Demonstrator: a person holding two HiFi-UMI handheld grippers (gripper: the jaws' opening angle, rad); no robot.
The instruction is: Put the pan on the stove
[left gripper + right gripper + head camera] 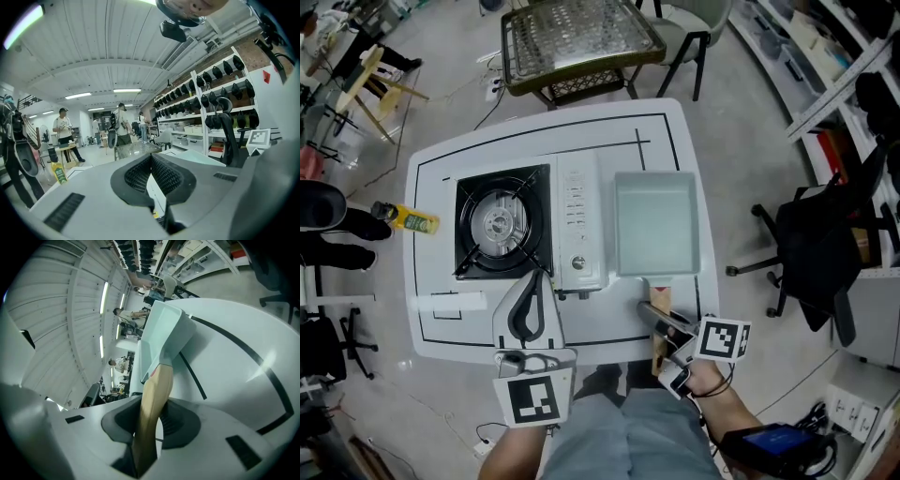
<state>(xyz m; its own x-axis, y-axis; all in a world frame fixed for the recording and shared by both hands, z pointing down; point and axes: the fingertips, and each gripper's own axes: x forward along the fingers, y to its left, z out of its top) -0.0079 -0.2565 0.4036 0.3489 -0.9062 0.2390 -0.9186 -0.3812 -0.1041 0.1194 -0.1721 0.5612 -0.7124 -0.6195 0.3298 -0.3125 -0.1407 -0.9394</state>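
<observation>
A pale green square pan (654,220) rests on the white table (441,169), just right of the portable gas stove (502,223). Its wooden handle (660,300) points toward the table's front edge. My right gripper (662,324) is shut on that handle; in the right gripper view the handle (152,399) fills the gap between the pads, with the pan (161,333) beyond. The left gripper (536,279) hovers at the stove's front edge, its jaws (151,157) shut on nothing. The black burner ring is bare.
A wire-mesh rack (577,37) stands beyond the table's far edge. On the floor to the left lies a yellow bottle (412,221), beside a person's legs (337,225). At the right are a black office chair (816,253) and shelving.
</observation>
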